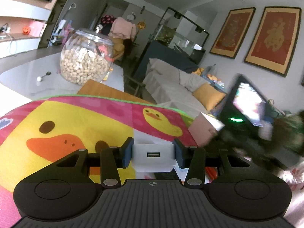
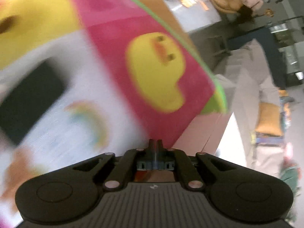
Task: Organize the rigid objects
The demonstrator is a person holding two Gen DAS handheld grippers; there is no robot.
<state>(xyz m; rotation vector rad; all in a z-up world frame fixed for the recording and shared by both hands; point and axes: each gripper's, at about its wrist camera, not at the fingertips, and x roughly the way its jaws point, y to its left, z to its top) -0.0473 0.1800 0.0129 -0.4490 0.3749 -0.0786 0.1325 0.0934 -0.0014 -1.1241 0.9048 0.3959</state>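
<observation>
In the left wrist view my left gripper (image 1: 153, 154) is shut on a white USB charger block (image 1: 153, 156), its port facing the camera, held above a colourful duck-print mat (image 1: 76, 121). At the right of that view the other hand-held gripper (image 1: 252, 131) shows as a dark blur. In the right wrist view my right gripper (image 2: 155, 148) is shut with nothing between its fingers, pointing down at the duck-print mat (image 2: 155, 72) near its right edge. A flat black rectangular object (image 2: 28, 100), blurred, lies on the mat to the left.
A glass jar of peanuts (image 1: 85, 57) stands on the grey table (image 1: 28, 77) beyond the mat, with a spoon (image 1: 43, 76) beside it. A pink box (image 1: 203, 129) sits off the mat's right edge. A covered sofa (image 1: 180, 83) and cushion (image 1: 209, 95) lie behind.
</observation>
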